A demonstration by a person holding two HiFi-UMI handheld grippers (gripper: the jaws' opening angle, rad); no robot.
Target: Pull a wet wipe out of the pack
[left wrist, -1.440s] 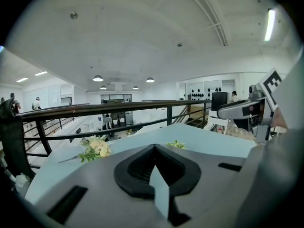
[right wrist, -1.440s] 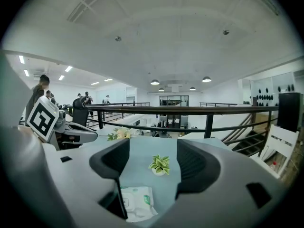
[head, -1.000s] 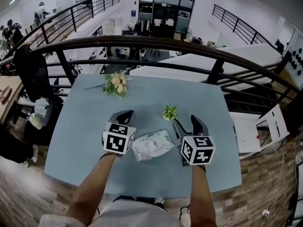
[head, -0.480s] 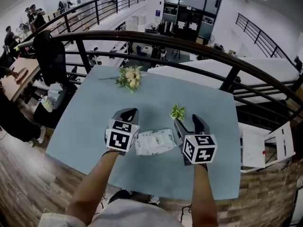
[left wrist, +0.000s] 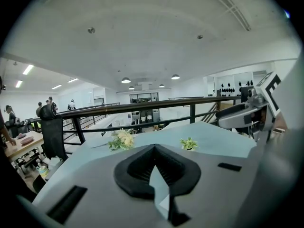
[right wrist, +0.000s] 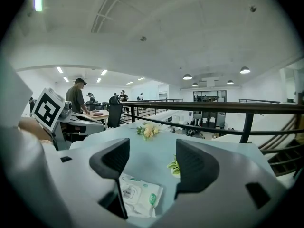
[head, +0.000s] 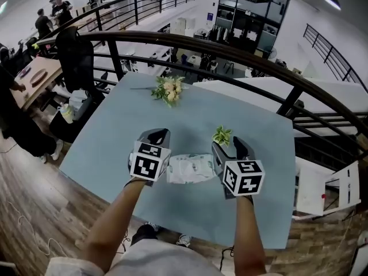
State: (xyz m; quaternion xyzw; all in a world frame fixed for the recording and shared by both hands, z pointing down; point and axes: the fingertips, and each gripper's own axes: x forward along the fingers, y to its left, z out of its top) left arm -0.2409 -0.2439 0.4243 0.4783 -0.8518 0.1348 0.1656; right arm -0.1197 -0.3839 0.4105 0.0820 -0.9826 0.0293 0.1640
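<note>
A white wet wipe pack [head: 190, 168] with green print lies flat on the light blue table [head: 115, 148], between my two grippers. My left gripper [head: 156, 137] is just left of the pack, shut with nothing in it; its jaws [left wrist: 153, 148] meet at the tips. My right gripper [head: 229, 148] is just right of the pack and open. In the right gripper view the pack [right wrist: 137, 194] shows low between the open jaws [right wrist: 151, 158], slightly left. Neither gripper touches the pack.
A small green plant sprig [head: 222, 135] lies just beyond the right gripper. A bouquet of pale flowers [head: 168, 89] lies near the table's far edge. A black railing [head: 230, 50] runs behind the table. A drop to the floor lies past the near edge.
The head view has swung, so the table sits further right and higher in the picture. Both grippers stay on either side of the pack, which lies still.
</note>
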